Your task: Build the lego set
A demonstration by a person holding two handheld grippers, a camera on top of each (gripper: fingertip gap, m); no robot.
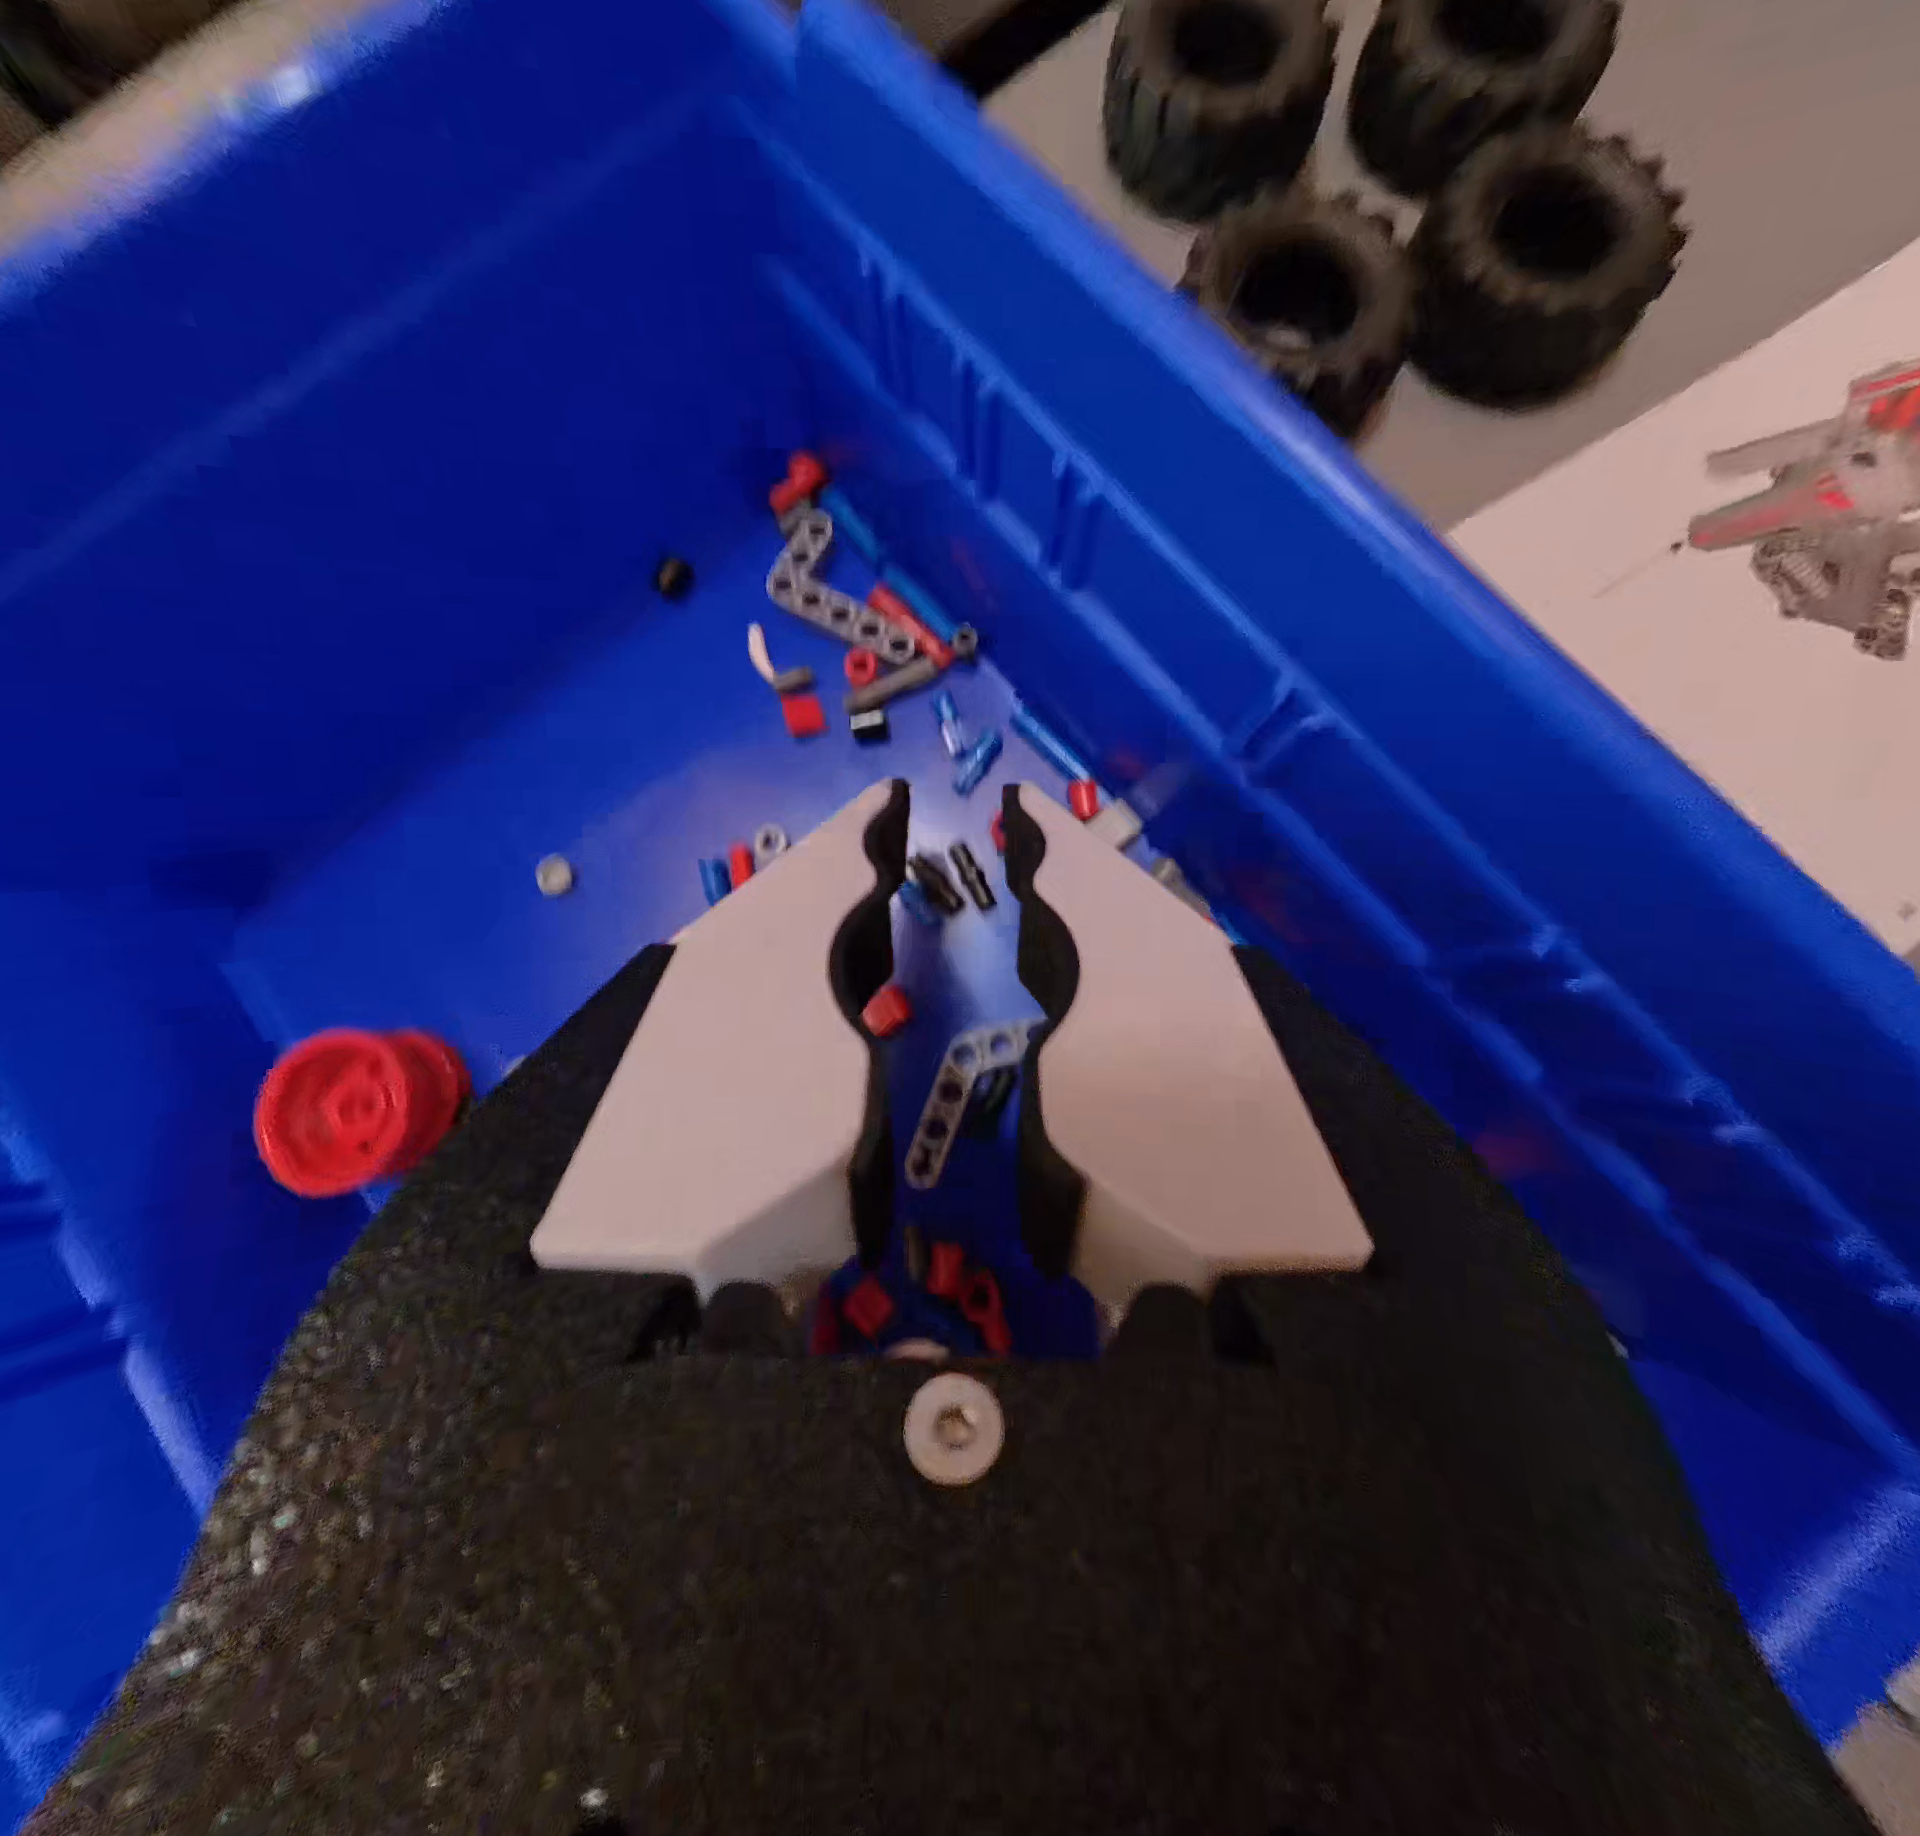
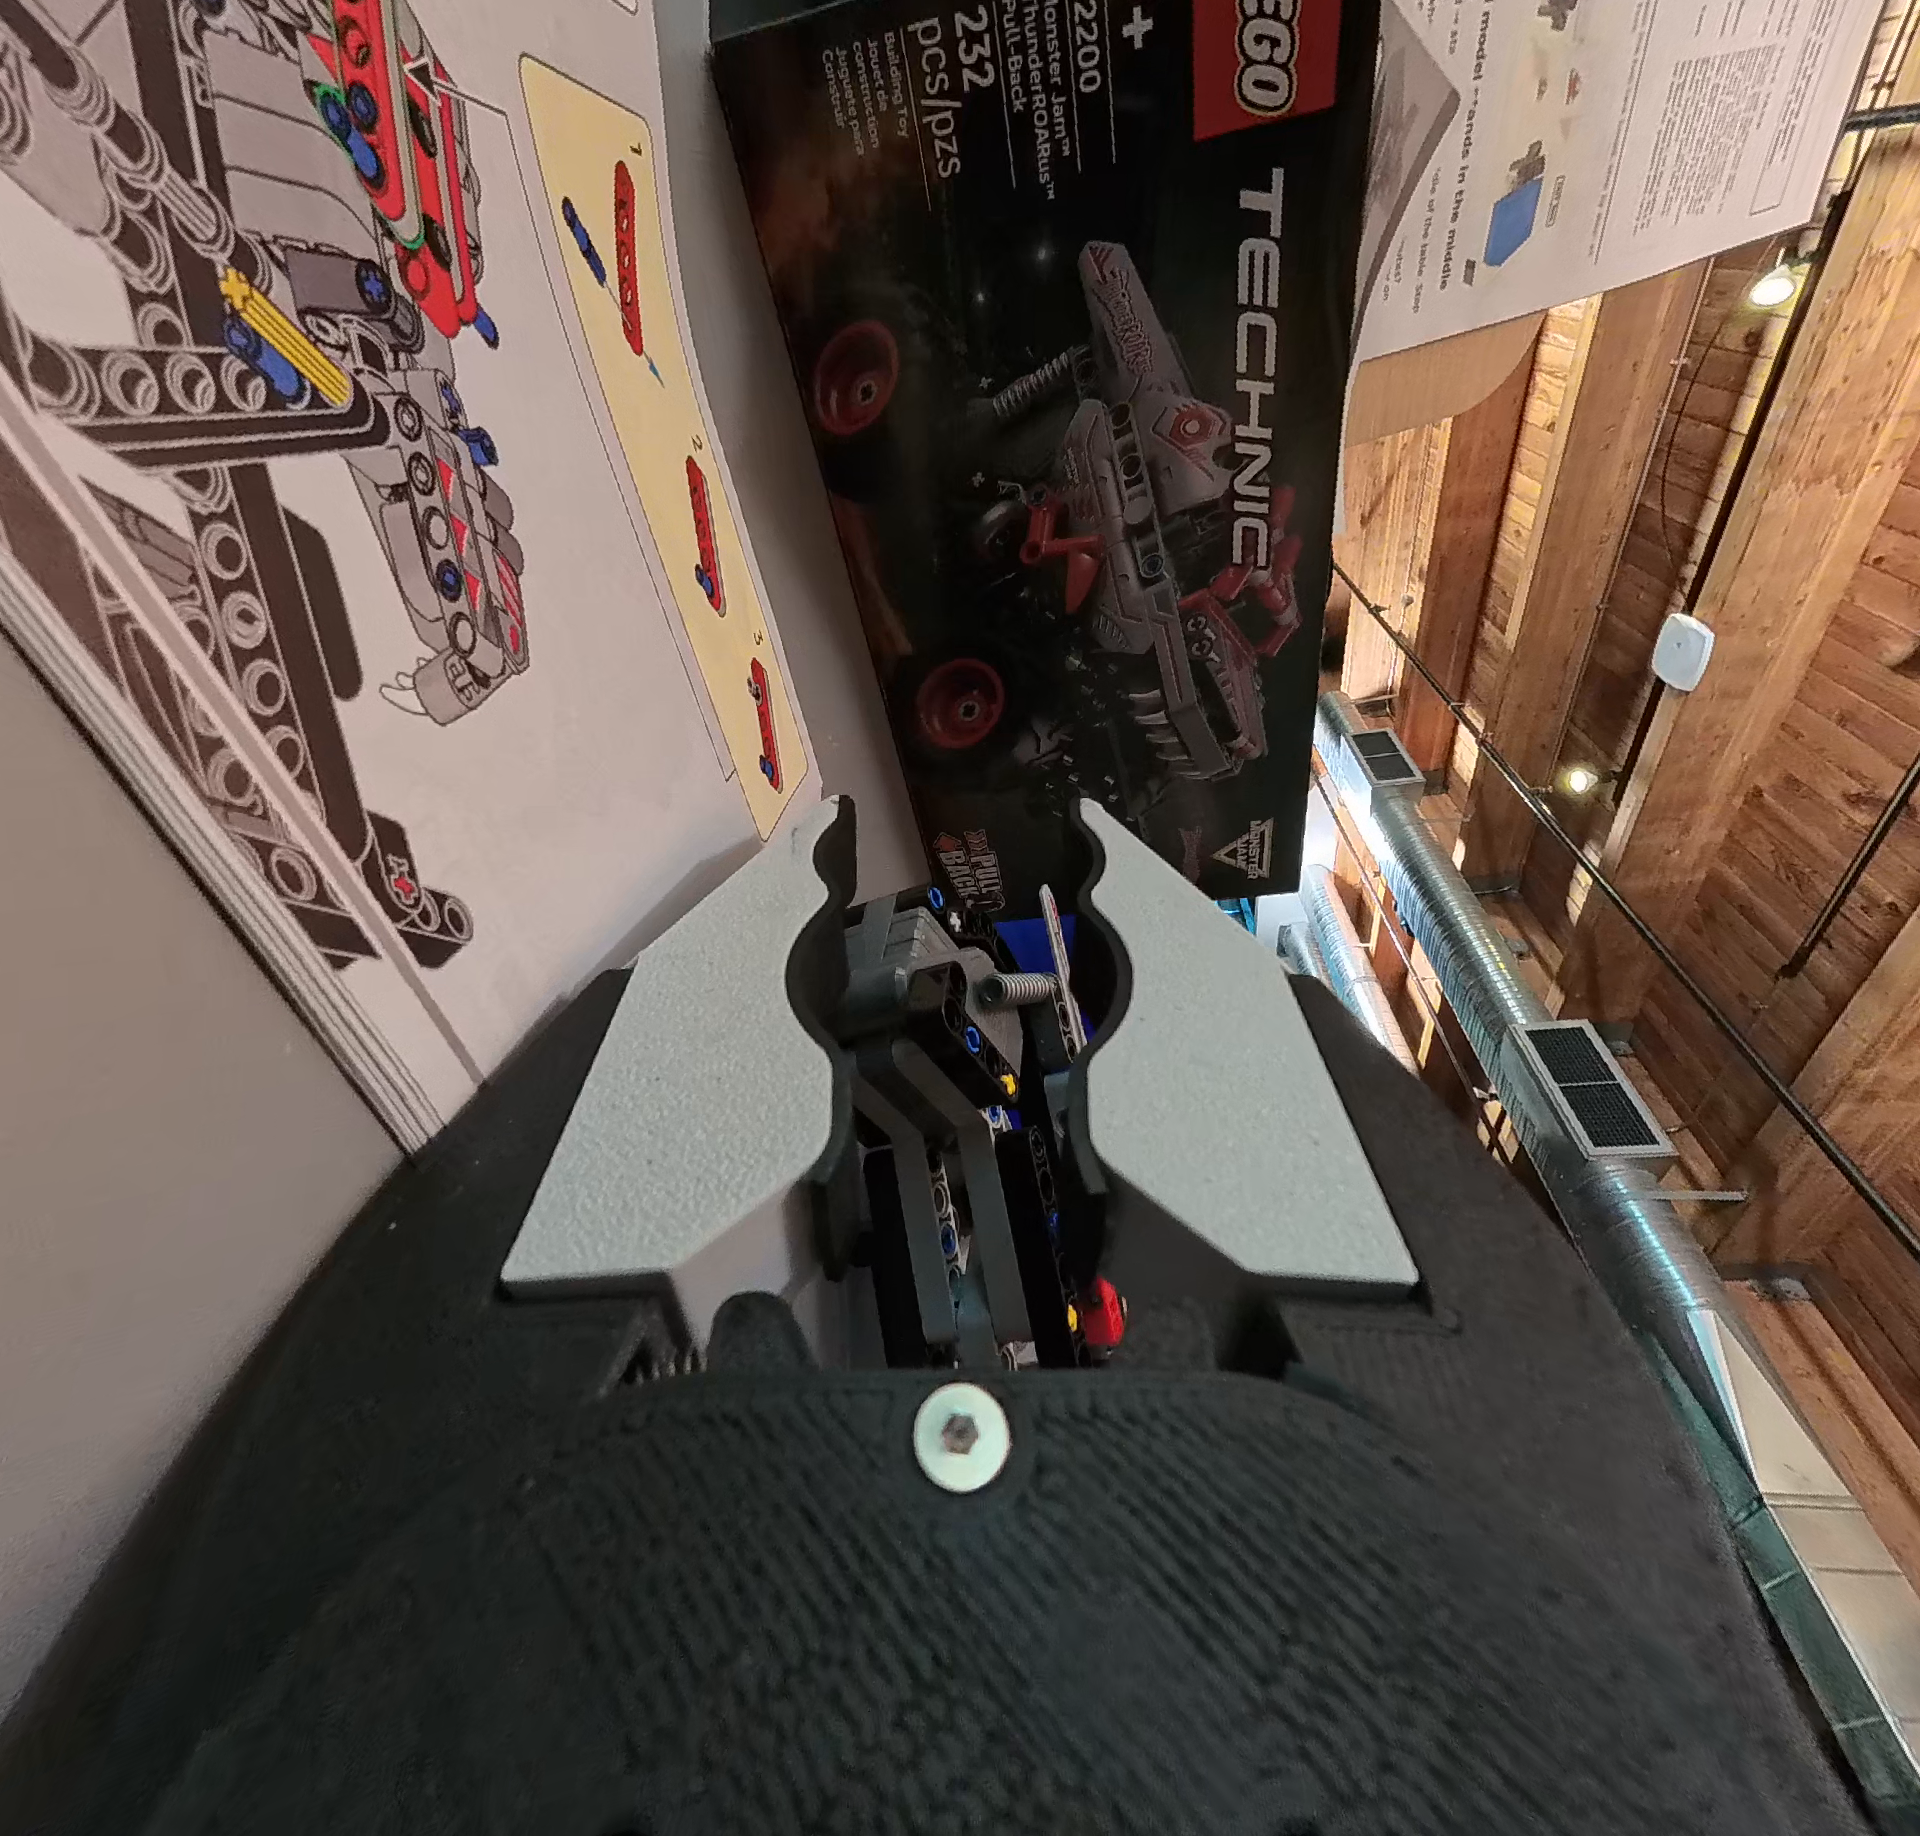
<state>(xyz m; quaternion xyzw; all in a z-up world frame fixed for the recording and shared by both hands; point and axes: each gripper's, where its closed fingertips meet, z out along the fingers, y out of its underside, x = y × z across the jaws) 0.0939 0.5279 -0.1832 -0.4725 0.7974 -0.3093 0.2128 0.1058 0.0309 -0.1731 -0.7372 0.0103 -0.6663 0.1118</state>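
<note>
My left gripper (image 1: 956, 799) hangs inside a blue bin (image 1: 436, 352), its jaws a little apart and empty. Below it on the bin floor lie small loose Lego parts: black pins (image 1: 951, 877), a grey bent beam (image 1: 961, 1095), another grey beam (image 1: 831, 591), blue pins (image 1: 971, 747) and a red wheel hub (image 1: 343, 1111). My right gripper (image 2: 961, 820) is shut on a partly built grey and black Lego model (image 2: 925, 997) with a small spring, held up off the table in front of the set's box (image 2: 1049, 384).
Several black tyres (image 1: 1392, 155) stand on the white table beyond the bin. An open instruction booklet shows in both views (image 1: 1818, 508) (image 2: 312, 384). A printed sheet (image 2: 1621, 103) hangs at the upper right. Wooden ceiling and metal ducts (image 2: 1507, 1007) lie beyond. Spacing between my two grippers at the tips: around 50 cm. It is some 12 cm from my left tips to the red wheel hub (image 1: 343, 1111).
</note>
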